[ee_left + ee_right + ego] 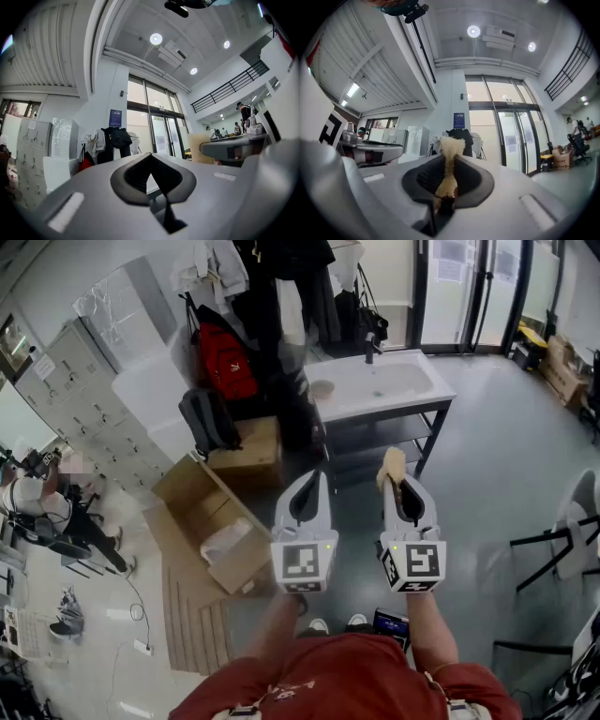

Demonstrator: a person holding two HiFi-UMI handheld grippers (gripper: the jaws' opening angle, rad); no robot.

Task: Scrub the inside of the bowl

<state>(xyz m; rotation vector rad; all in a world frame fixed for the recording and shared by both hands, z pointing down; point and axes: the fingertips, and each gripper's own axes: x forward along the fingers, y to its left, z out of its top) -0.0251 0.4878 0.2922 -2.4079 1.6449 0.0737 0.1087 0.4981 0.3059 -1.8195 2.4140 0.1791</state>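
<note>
Both grippers are held up at chest height, well short of the white sink table (412,395). A small tan bowl (322,388) stands on the table's left end, near a dark faucet (372,347). My left gripper (313,476) is shut with nothing in it; in the left gripper view its jaws (150,158) meet in a closed line. My right gripper (397,476) is shut on a beige sponge (392,465). That sponge (450,147) sticks out past the right gripper's (448,161) jaws in the right gripper view. The sponge (198,147) also shows in the left gripper view.
An open cardboard box (217,535) and flattened cardboard lie on the floor at the left. A black backpack (208,420) and a red bag (227,362) hang by a coat rack. Lockers (75,381) line the left wall. Chairs (567,540) stand at the right. A person (47,507) sits far left.
</note>
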